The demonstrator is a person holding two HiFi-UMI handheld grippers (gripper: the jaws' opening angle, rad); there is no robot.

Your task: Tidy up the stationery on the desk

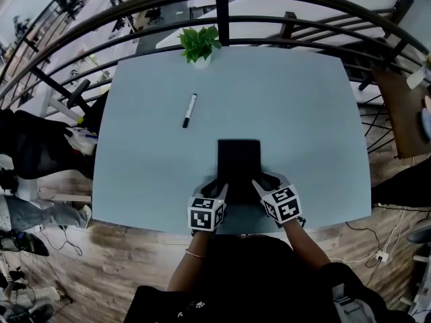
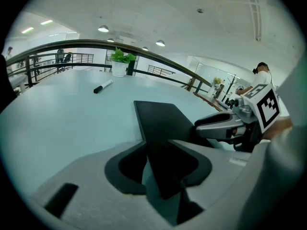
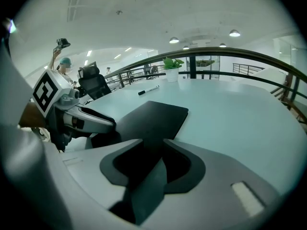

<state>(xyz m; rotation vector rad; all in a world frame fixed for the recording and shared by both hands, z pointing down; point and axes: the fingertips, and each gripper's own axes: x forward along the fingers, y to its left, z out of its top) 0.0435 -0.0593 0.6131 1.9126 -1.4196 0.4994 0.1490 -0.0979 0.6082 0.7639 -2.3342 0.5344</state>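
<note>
On the desk (image 1: 303,113), one black notebook (image 1: 238,160), one marker (image 1: 190,110), one plant (image 1: 199,44)

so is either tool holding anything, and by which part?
Cannot tell. The black notebook lies flat on the table; its near corners sit between the jaws of the left tool and right tool, clamping unclear.

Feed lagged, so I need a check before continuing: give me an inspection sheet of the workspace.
Surface: pale table, nothing spilled.
Job's things: black notebook flat at the near edge; marker lying further out, to its left.
Clutter: potted plant at the far edge.
Grippers: left gripper and right gripper each at a near notebook corner, jaws apart, corner between them.
Cables: loose cables on the floor to the right.
Surroundings: curved railing behind the table.
</note>
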